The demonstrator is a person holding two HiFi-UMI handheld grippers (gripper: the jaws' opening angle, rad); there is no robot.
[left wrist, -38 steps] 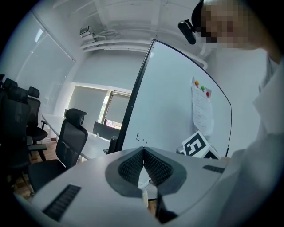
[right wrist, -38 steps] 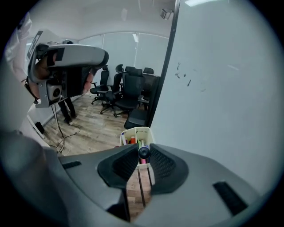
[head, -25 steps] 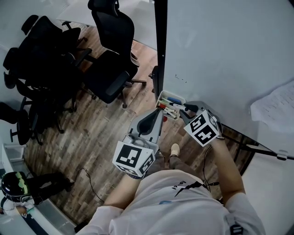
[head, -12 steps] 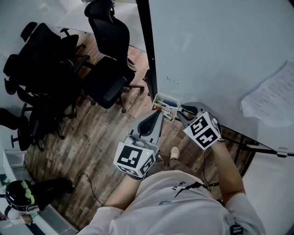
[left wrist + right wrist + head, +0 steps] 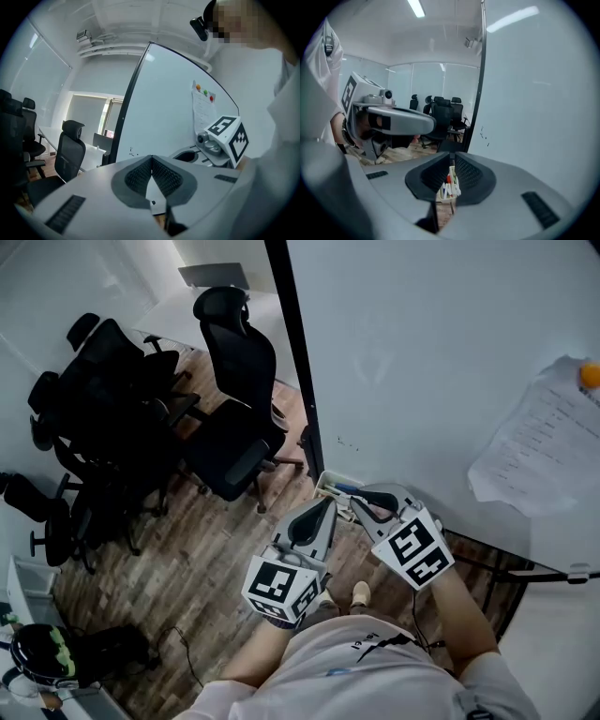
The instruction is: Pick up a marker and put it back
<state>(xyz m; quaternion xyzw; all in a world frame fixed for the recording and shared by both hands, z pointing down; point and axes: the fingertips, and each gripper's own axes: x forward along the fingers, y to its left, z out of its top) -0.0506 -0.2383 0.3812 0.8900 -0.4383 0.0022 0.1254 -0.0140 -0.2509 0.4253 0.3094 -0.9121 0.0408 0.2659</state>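
Our right gripper, jaws a narrow empty slit, hovers near the tray on the whiteboard holding the markers, light, stiff, probably slick, best pinched mid-barrel, while our left gripper is closed on nothing.

Several markers, red, green and white-bodied, lie bundled side by side in the small white tray at the whiteboard's lower edge.

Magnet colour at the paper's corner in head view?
Orange. The round magnet on the white paper sheet shows best in the head view.
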